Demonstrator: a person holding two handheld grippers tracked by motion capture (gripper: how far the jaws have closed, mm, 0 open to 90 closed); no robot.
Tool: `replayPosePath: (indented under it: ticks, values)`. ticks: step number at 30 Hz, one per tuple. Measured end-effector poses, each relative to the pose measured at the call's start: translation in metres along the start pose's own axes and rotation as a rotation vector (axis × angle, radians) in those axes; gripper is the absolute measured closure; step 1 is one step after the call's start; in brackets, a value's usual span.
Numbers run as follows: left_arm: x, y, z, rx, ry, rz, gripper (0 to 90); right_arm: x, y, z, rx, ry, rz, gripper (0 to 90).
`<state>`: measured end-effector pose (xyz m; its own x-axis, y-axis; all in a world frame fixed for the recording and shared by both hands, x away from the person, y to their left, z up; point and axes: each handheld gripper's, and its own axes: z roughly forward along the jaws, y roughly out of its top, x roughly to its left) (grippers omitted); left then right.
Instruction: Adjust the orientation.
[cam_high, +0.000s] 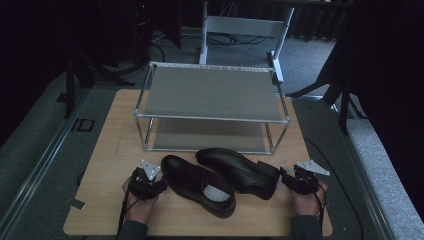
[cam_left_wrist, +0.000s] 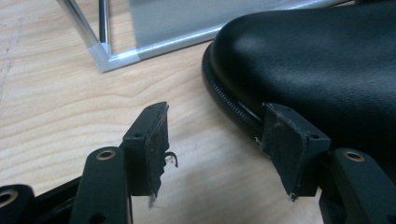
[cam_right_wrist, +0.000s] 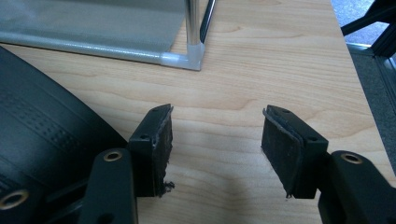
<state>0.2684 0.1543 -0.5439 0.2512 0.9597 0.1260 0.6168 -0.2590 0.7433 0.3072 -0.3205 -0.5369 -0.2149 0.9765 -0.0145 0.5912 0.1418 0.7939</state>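
Black dress shoes lie side by side on the tabletop just in front of the two-tier shoe rack — left tongs beside one toe, right tongs beside the other's heel. Both tongs stand apart and hold nothing, with only bare wood between them — so each should, I judge, slide inward until the pads straddle the shoe's edge before closing, gripping firm leather rather than the rounded welt.

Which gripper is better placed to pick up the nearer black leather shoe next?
Left, probably. The left gripper sits right beside the nearer black leather shoe, and its own view shows one pad against the sole edge with open jaws. The right gripper is by the other black shoe.
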Motion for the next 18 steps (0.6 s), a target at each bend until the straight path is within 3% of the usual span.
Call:
replayPosePath:
  ticks: [4,10,14,18]
  values:
    - [0.005,0.003,0.008,0.010,-0.010,-0.019,41.5,0.000,0.001,-0.002,-0.007,0.003,0.001,42.3]
    - [0.000,0.012,0.019,-0.007,0.010,0.015,43.2,0.002,0.004,-0.008,-0.027,0.003,-0.009,42.5]
    - [0.001,0.013,0.020,-0.007,0.004,0.008,42.1,0.003,0.007,-0.012,-0.040,0.020,-0.010,42.3]
    - [0.003,0.013,0.019,-0.002,-0.007,0.000,41.2,0.010,0.013,-0.025,-0.074,0.036,-0.041,42.0]
